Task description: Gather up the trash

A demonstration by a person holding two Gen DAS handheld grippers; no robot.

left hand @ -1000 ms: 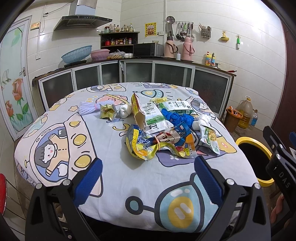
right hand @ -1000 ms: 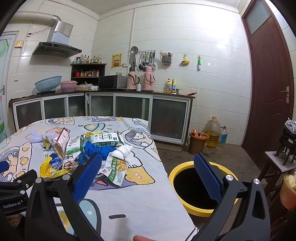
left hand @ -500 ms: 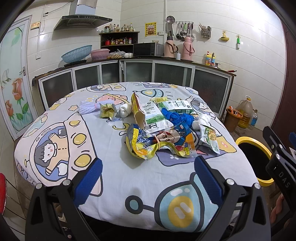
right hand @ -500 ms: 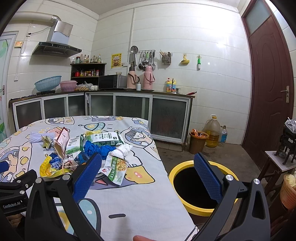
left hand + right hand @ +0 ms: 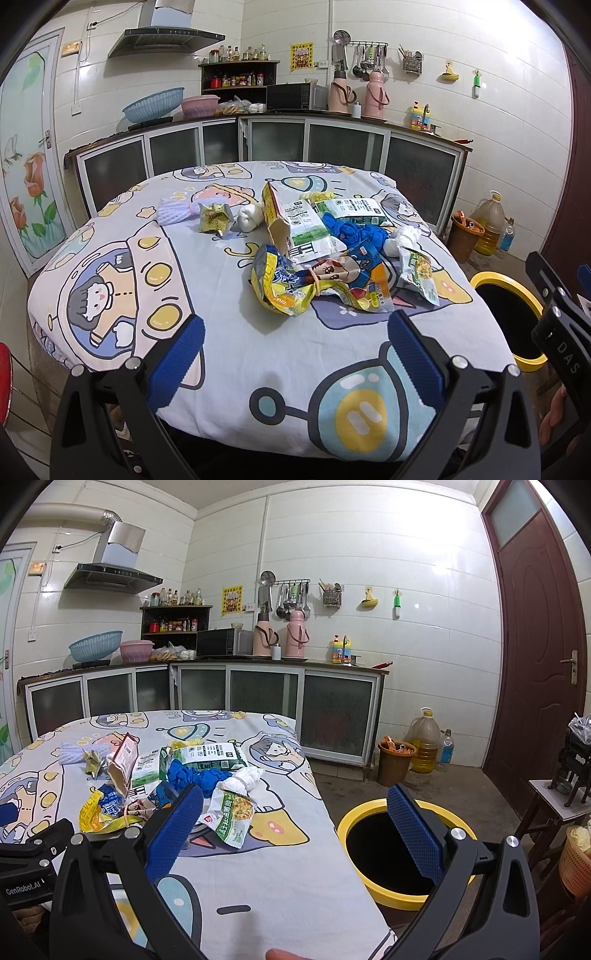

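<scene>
Trash lies heaped on the cartoon-print tablecloth point(image 5: 221, 295): a yellow snack bag point(image 5: 284, 288), a torn carton point(image 5: 291, 221), a blue crumpled bag point(image 5: 354, 230), a green noodle packet point(image 5: 419, 271), white tissue wads and a gold wrapper point(image 5: 214, 218). A yellow-rimmed bin point(image 5: 506, 314) stands on the floor right of the table. My left gripper point(image 5: 295, 350) is open, empty, hovering at the near table edge. My right gripper point(image 5: 295, 827) is open and empty, between the table's right edge and the bin point(image 5: 391, 849). The green packet point(image 5: 232, 816) lies just past its left finger.
Kitchen counters point(image 5: 295, 125) with a microwave and thermoses run behind the table. A brown bucket point(image 5: 395, 764) and oil jugs point(image 5: 424, 738) stand by the cabinets. A small side table point(image 5: 557, 805) and an orange basket point(image 5: 576, 864) sit near the brown door point(image 5: 535, 646).
</scene>
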